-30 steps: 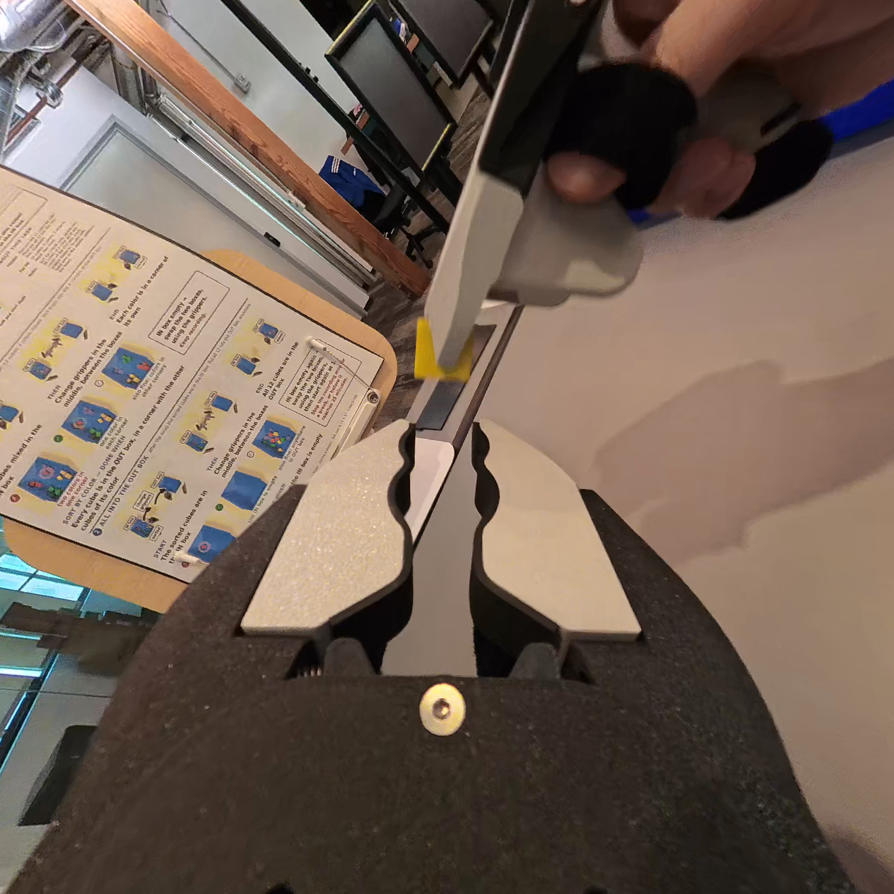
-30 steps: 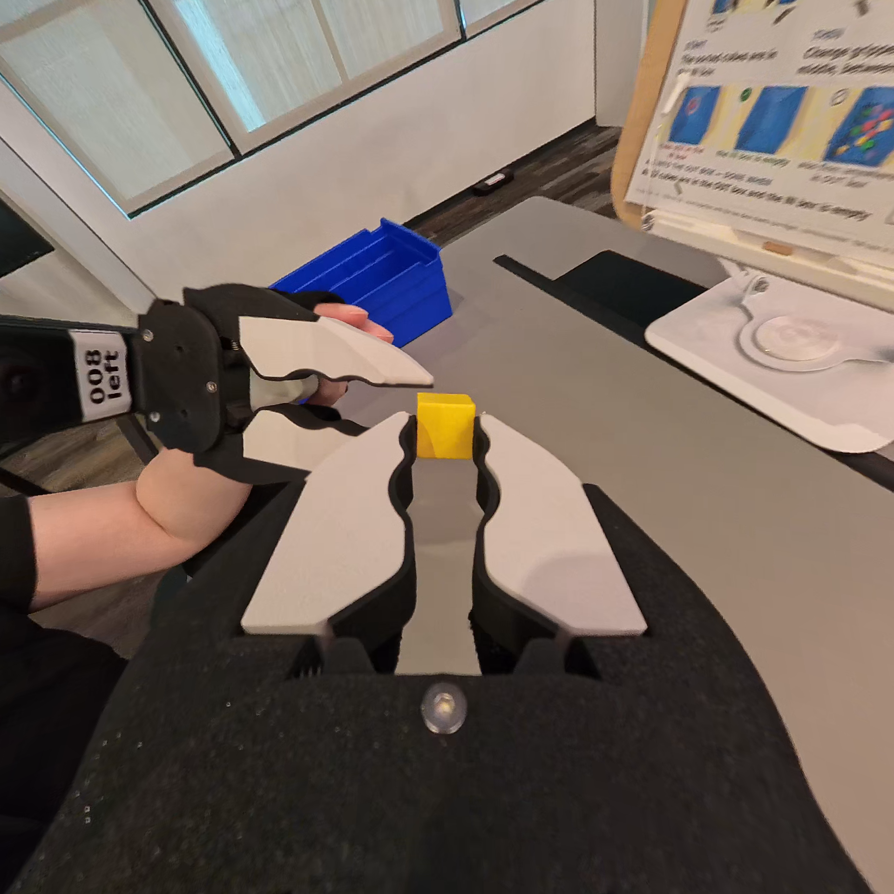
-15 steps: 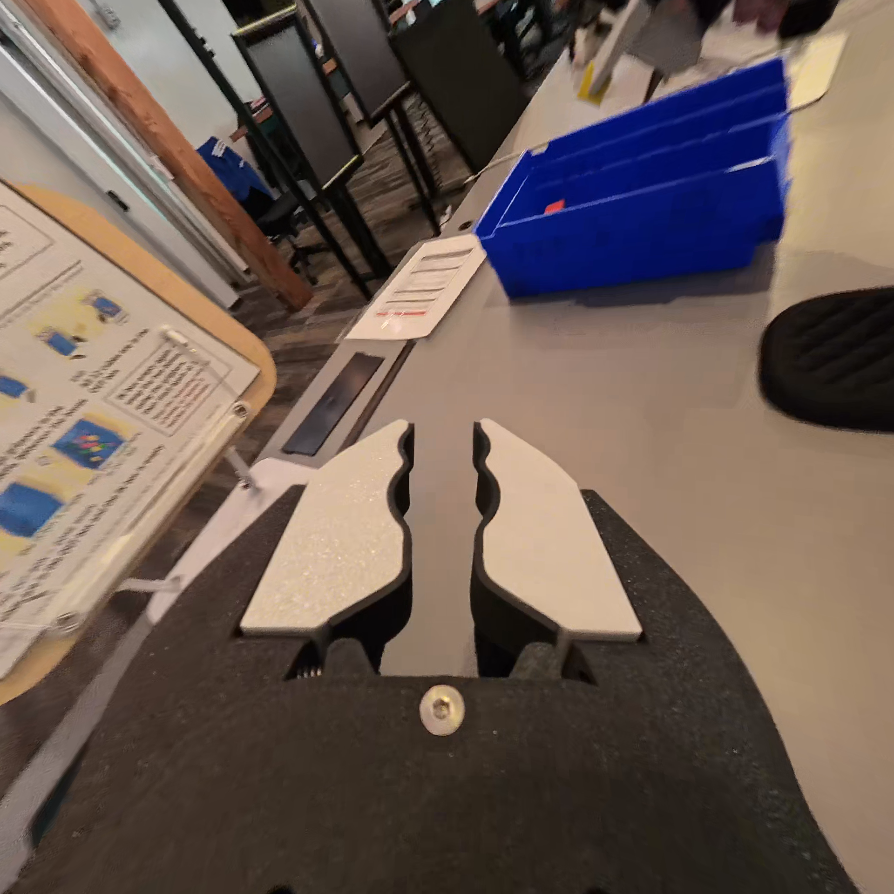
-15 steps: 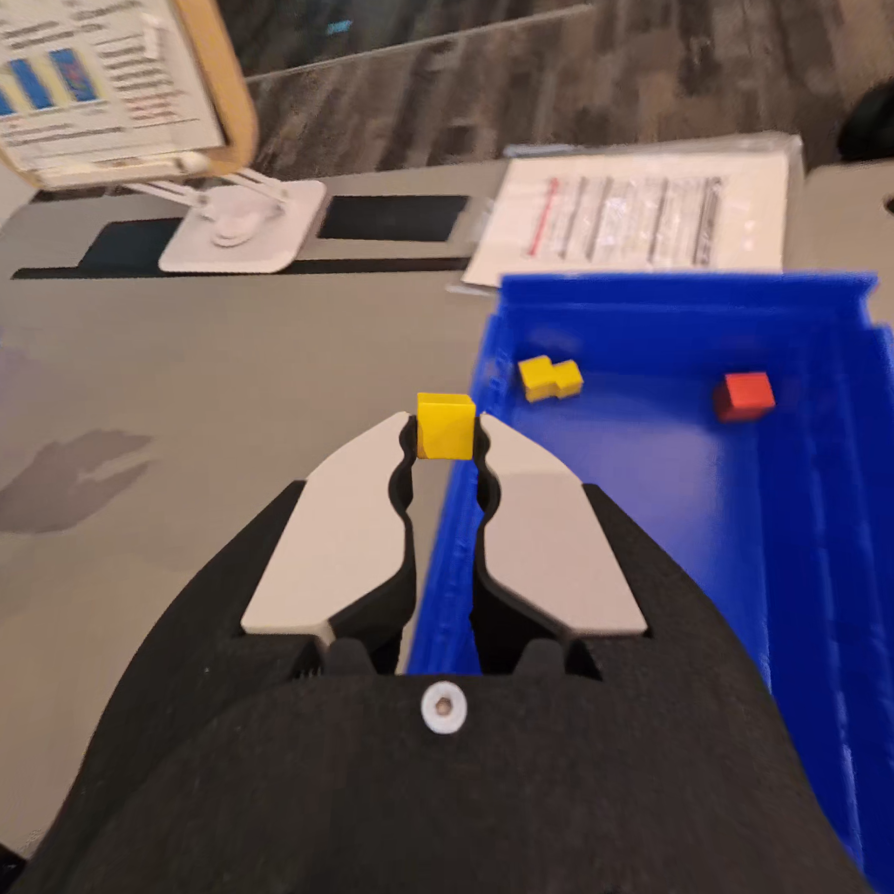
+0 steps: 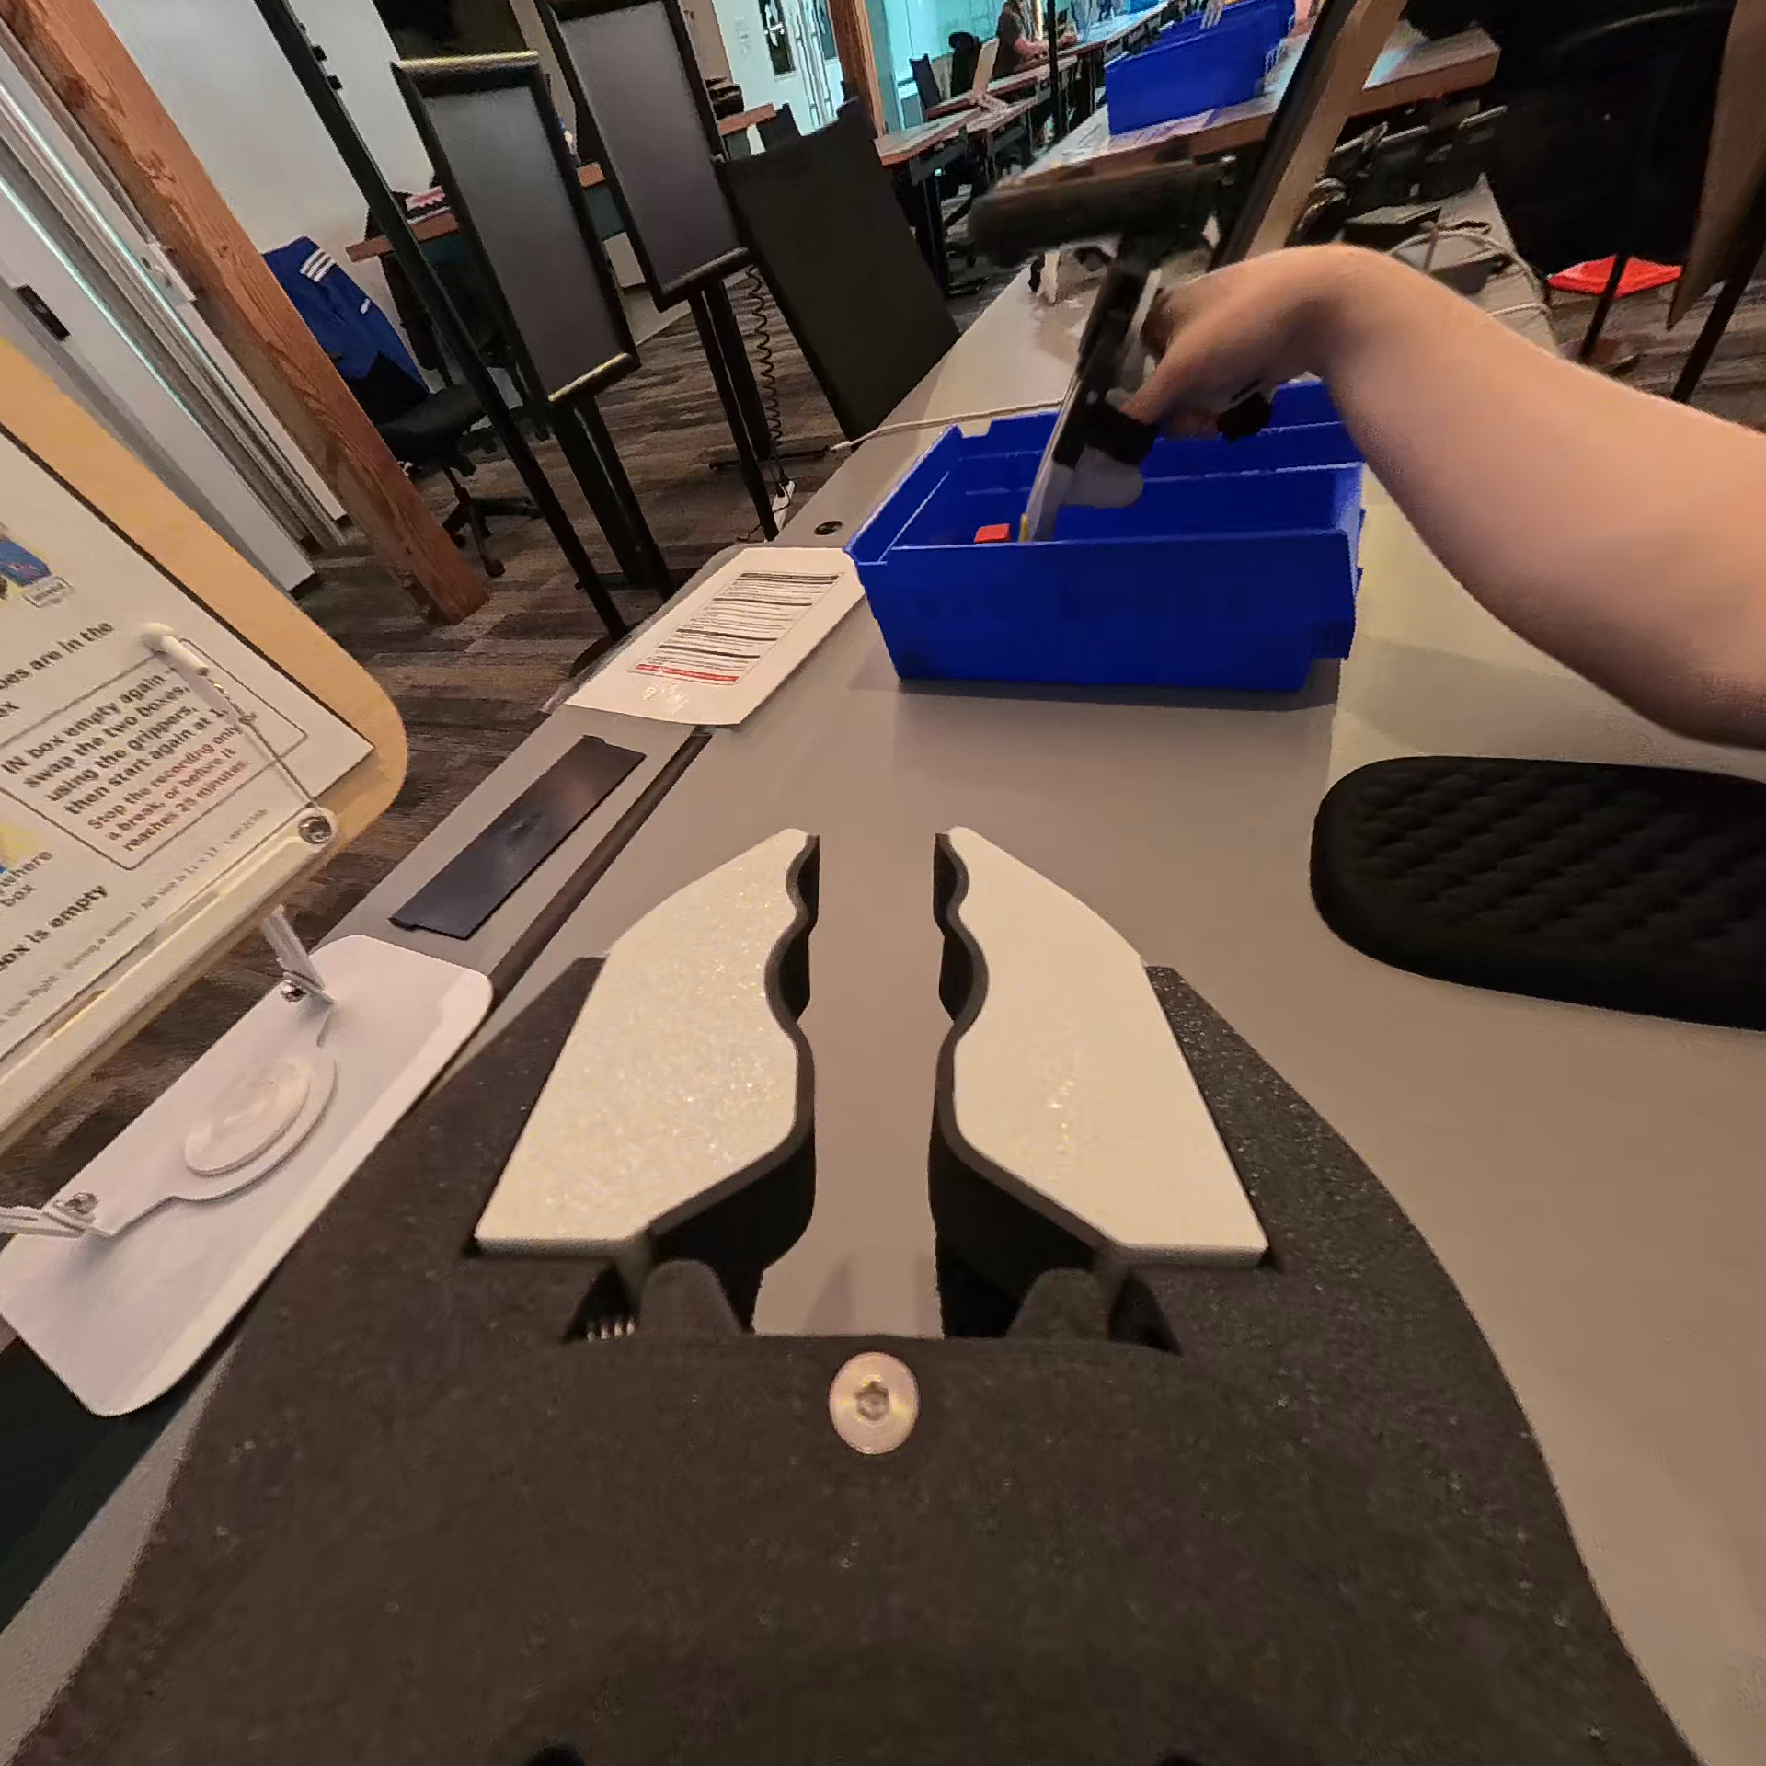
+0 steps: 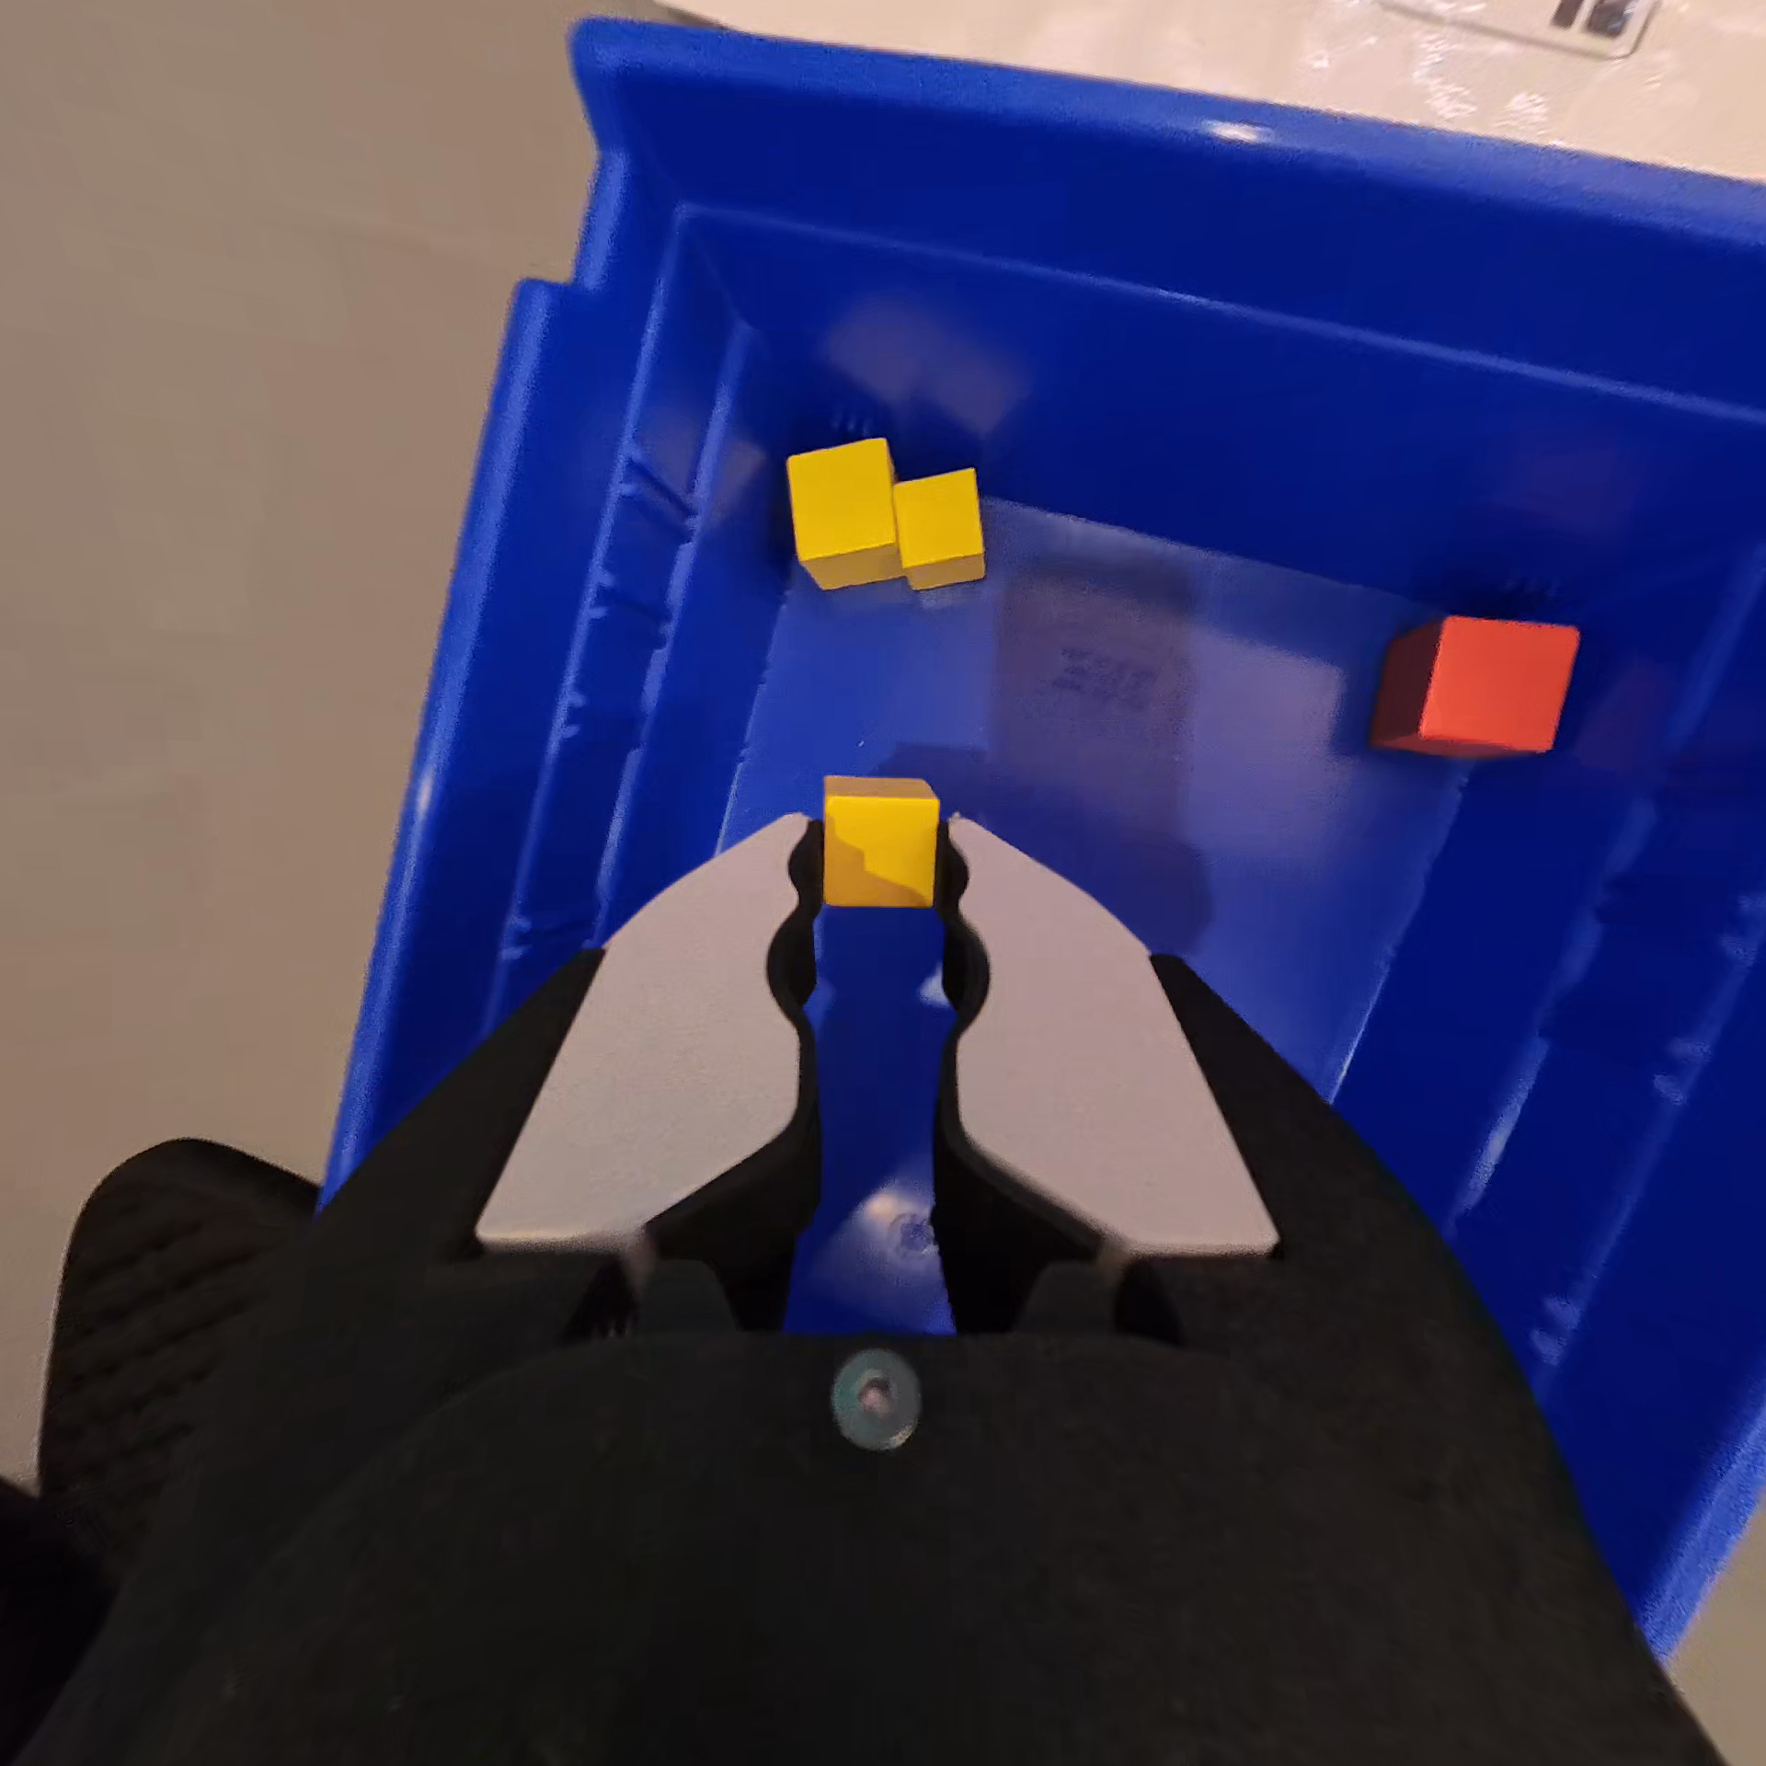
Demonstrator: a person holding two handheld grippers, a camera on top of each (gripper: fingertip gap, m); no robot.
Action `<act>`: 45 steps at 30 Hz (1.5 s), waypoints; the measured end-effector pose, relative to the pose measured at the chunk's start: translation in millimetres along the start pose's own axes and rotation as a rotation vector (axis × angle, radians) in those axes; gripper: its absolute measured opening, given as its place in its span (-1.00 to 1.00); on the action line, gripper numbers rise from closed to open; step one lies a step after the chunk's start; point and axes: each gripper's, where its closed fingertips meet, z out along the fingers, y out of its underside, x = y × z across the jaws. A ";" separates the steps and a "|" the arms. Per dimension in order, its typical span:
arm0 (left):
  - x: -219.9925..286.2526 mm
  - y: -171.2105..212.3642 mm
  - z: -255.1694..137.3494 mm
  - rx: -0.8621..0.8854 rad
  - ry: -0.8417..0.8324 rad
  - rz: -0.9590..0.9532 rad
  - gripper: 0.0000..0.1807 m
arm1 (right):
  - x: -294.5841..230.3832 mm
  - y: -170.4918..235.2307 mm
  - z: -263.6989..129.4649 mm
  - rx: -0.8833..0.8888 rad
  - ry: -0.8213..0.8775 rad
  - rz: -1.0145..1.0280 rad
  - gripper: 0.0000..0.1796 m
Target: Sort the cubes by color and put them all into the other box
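My right gripper (image 6: 877,829) is shut on a yellow cube (image 6: 879,846) and holds it inside the blue box (image 6: 1147,143), above its floor near the left wall. Two yellow cubes (image 6: 846,511) touch each other in the box's far left corner. A red cube (image 6: 1476,683) sits by the far right wall. My left gripper (image 5: 874,850) is open and empty, low over the grey table, well short of the blue box (image 5: 1109,602). The left wrist view shows the right gripper (image 5: 1042,511) reaching down into the box beside the red cube (image 5: 992,533).
A person's forearm (image 5: 1529,535) stretches over the table to the box. A black padded mat (image 5: 1548,879) lies at the right. An instruction board (image 5: 143,764) on a white stand base (image 5: 239,1147) is at the left. A printed sheet (image 5: 726,631) lies left of the box.
My right gripper carried the yellow cube from the table's middle over the box rim and down inside. My left gripper swung round to face the box and stayed empty.
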 end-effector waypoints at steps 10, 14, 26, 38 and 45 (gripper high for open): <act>-3.4 6.4 -4.1 -0.017 -0.017 0.012 -0.76 | -4.5 -16.8 65.1 -0.126 -0.009 -0.092 -0.76; -3.4 6.9 -4.7 -0.035 -0.028 0.049 -0.75 | -4.6 -19.1 78.3 -0.112 -0.001 -0.066 -0.76; -12.5 -25.7 -40.4 0.028 -0.117 0.133 -0.75 | -43.4 -63.9 -76.0 0.476 -0.081 0.166 -0.70; -64.8 -54.8 -115.1 0.138 -0.397 0.058 -0.78 | -222.8 -89.5 -147.7 0.811 -0.235 -0.209 -0.61; -123.6 -20.4 -237.4 -0.153 -0.814 0.186 -0.78 | -216.6 -86.7 -99.8 0.617 -0.169 -0.234 -0.61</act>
